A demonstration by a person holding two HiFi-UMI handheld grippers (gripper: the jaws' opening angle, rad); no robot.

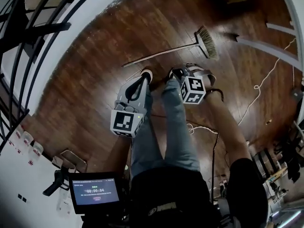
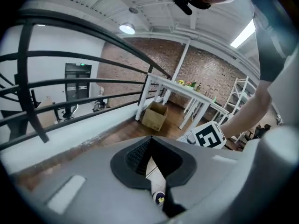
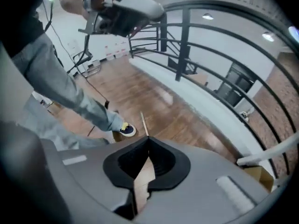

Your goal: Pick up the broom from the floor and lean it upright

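Note:
The broom [image 1: 161,53] lies flat on the dark wood floor, its thin handle running left from the bristle head [image 1: 207,41]. Both grippers hang low in front of the person's legs, a little short of the handle and not touching it. My left gripper [image 1: 145,75] points at the floor near the handle's middle; its jaws [image 2: 150,139] meet at the tips with nothing between them. My right gripper [image 1: 177,73] is tilted steeply down, shut and empty [image 3: 149,139]. Just beyond its tips, the right gripper view shows a piece of the broom handle [image 3: 145,123].
A black railing [image 1: 28,32] on a white ledge curves along the left. White and black cables [image 1: 266,80] trail over the floor at right. A cardboard box [image 2: 155,115] and white table [image 2: 187,91] stand further off. The person's jeans and shoes [image 3: 126,130] are close to both grippers.

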